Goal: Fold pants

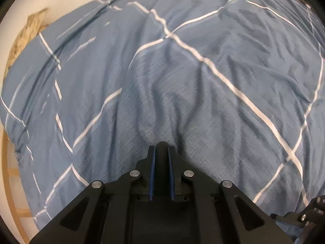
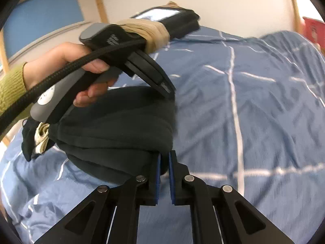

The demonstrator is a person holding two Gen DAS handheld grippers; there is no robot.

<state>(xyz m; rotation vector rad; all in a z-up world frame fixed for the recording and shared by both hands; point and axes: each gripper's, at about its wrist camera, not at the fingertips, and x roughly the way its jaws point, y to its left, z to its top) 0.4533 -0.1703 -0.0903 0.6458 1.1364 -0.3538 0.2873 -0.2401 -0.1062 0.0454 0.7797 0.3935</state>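
Right wrist view: both grippers, left (image 2: pixel 169 90) and right (image 2: pixel 164 158), clamped tight on dark pants (image 2: pixel 113 126) over blue checked duvet (image 2: pixel 254 111).

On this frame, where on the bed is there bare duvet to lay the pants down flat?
The checked blue duvet lies bare to the right of the dark pants, out to the red object at its far edge. It is crowded on the left: the pants bundle, the left gripper and the hand holding it.

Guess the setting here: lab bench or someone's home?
Most likely a home bedroom. The work surface is a bed covered with a blue checked duvet, a light wooden bed frame stands against a plain wall, and the dark pants lie bunched on the bedding.
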